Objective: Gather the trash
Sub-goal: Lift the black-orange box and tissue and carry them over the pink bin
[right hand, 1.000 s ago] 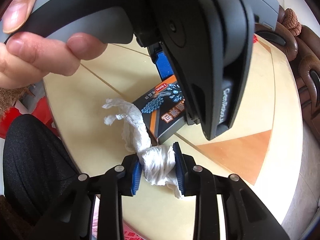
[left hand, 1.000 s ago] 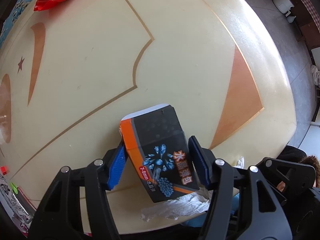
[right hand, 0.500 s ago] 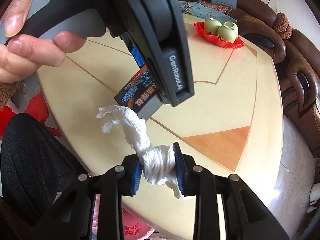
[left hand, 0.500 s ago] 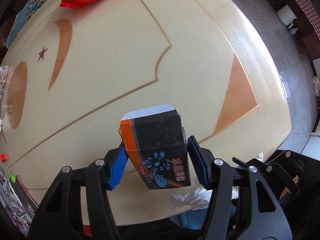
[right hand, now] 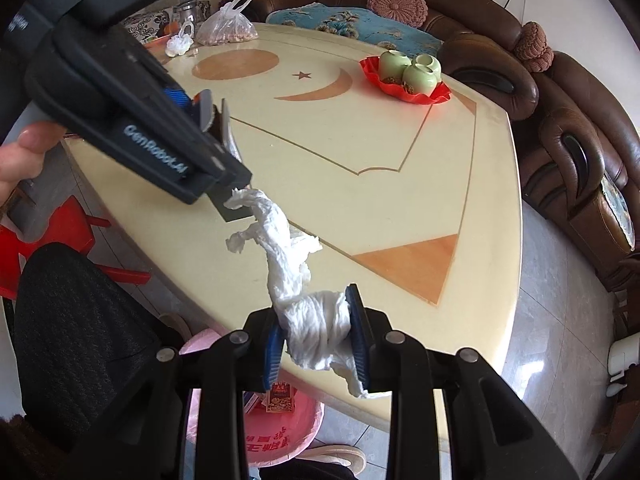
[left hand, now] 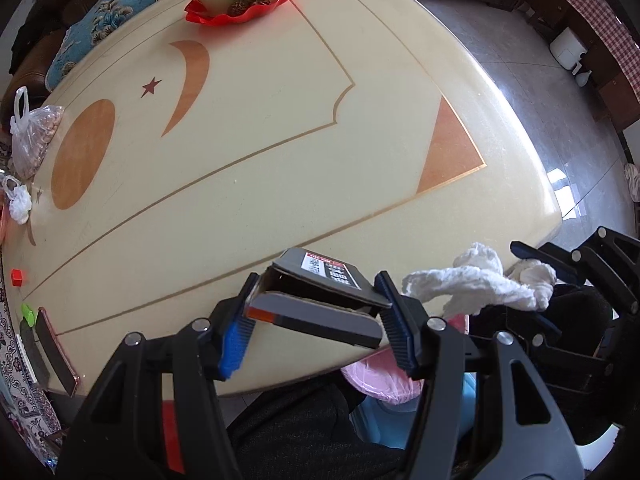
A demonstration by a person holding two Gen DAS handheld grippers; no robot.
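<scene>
My left gripper (left hand: 316, 322) is shut on a dark cardboard box (left hand: 320, 304) with an orange edge and a flap standing ajar. The box hangs above the near edge of the cream table (left hand: 260, 128). In the right wrist view that gripper (right hand: 120, 120) shows at upper left, with the box (right hand: 218, 128) partly hidden behind it. My right gripper (right hand: 316, 340) is shut on a crumpled white tissue (right hand: 308, 316), whose loose tail trails up and left. The same tissue (left hand: 480, 280) appears at the right of the left wrist view. A pink-lined bin (right hand: 276, 424) stands on the floor below.
A red dish (left hand: 244, 12) of green cups sits at the table's far end. A clear bag of nuts (left hand: 34, 136), a small white wad (left hand: 18, 200) and a phone (left hand: 56, 352) lie along the left edge. Brown sofas (right hand: 568, 132) line the right; a red stool (right hand: 60, 240) stands left.
Both grippers have risen off the table. The box has lifted and tipped so its top edge faces the left camera. The tissue has come up clear of the tabletop, and more of the table shows.
</scene>
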